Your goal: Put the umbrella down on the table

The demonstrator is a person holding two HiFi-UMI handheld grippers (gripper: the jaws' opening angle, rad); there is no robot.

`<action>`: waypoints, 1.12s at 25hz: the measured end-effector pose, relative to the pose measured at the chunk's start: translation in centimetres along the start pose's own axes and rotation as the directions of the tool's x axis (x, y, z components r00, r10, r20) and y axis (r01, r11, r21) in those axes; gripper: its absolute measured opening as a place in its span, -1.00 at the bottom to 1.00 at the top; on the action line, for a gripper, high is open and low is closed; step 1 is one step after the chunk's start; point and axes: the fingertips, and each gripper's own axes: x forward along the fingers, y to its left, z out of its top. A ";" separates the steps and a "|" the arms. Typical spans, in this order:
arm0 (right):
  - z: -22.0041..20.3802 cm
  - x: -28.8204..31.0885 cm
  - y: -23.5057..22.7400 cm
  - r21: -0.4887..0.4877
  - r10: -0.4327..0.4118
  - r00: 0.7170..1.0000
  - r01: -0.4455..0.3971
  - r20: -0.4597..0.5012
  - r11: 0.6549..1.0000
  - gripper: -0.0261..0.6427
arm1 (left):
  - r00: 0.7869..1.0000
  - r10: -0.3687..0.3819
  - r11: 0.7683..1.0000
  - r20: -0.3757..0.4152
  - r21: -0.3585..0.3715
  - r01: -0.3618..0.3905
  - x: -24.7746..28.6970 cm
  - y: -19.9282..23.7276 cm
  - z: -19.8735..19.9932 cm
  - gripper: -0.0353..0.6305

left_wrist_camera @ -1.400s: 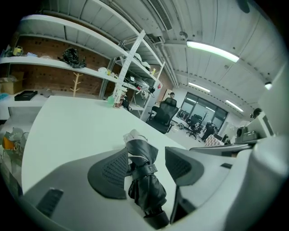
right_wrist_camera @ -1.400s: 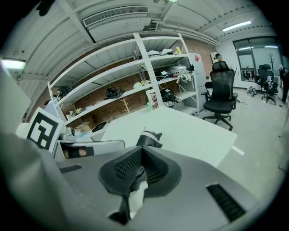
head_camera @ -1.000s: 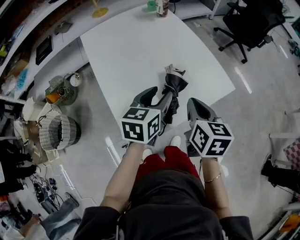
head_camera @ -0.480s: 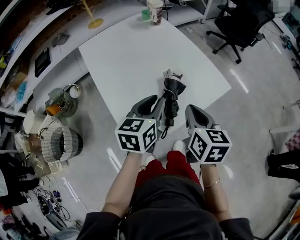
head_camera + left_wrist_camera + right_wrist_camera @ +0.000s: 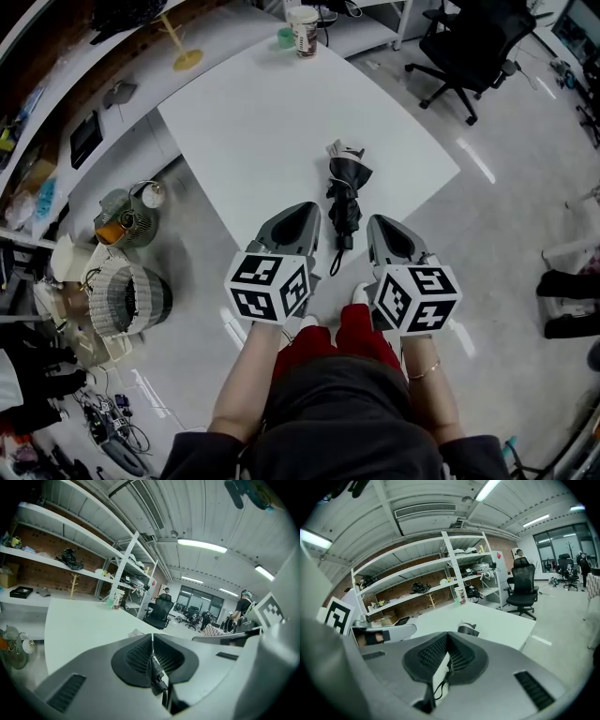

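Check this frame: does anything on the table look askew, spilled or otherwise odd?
Nothing spilled or damaged. The folded black umbrella lies flat on the white table, but close to its near corner, loosely bundled, and its wrist strap seems to hang past the edge.

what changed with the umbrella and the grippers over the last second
The left gripper drew back toward the person off the folded umbrella, its fingers closing empty; the right gripper drew back too. The umbrella stayed lying on the table, and the right gripper stayed shut.
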 end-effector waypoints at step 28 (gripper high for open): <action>-0.4 -6.0 4.9 -0.010 -0.001 0.985 0.003 0.172 1.000 -0.87 | 0.994 -0.004 0.999 0.110 0.049 -0.002 -9.6 -0.2 0.6 -0.85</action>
